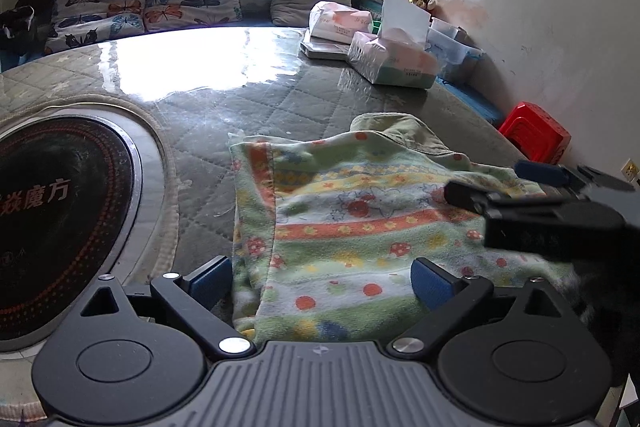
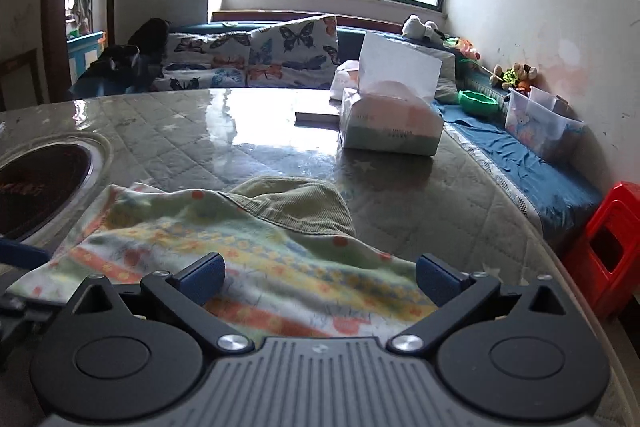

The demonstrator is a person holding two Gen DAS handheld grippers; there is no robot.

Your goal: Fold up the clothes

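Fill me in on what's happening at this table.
A person with a gripper in each hand is folding clothes. A patterned garment with stripes, flowers and mushrooms lies on the quilted table, over an olive corduroy piece. Both the left gripper and the right gripper are wide open above the cloth, gripping nothing. Tissue packs sit farther back.
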